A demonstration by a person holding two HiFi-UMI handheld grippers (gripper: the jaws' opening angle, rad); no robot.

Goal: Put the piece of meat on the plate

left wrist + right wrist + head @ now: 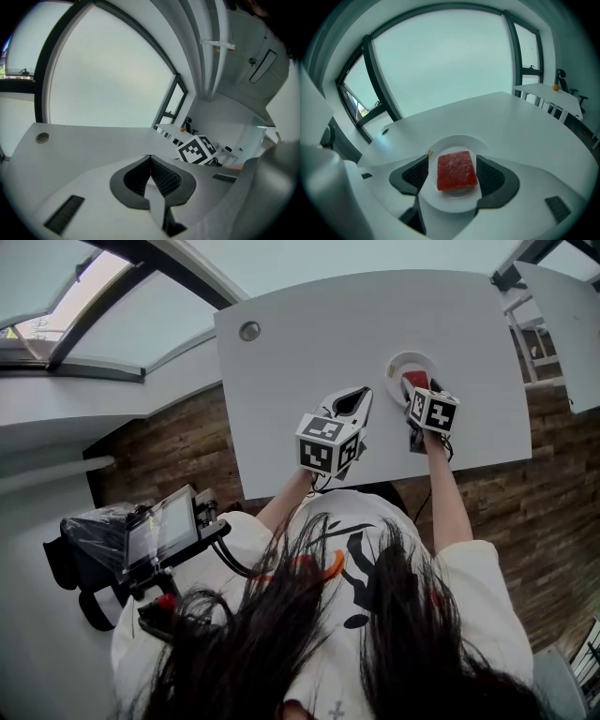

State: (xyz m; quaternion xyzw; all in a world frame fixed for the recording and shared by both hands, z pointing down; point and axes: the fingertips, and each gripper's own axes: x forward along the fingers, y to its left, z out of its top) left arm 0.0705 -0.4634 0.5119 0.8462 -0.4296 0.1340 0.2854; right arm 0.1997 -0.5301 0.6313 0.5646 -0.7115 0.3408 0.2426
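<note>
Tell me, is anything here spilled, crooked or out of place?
Nothing stands out. The piece of meat lies flat on the white plate, with nothing spilled on the table. The right tool has its jaws apart either side of the meat; the left tool is shut and empty.

You had no readable text, brand, number or label anywhere in the three views. The only sign-like marks were the black-and-white square marker patterns on the cube [328, 442] of your left gripper [360, 393] and on the cube [431, 411] of your right gripper [415, 382]; they carried no letters or digits. The print on your shirt [352, 563] was a black and orange graphic with no words you could make out. The screen [161, 526] of the device at your left showed nothing legible.
</note>
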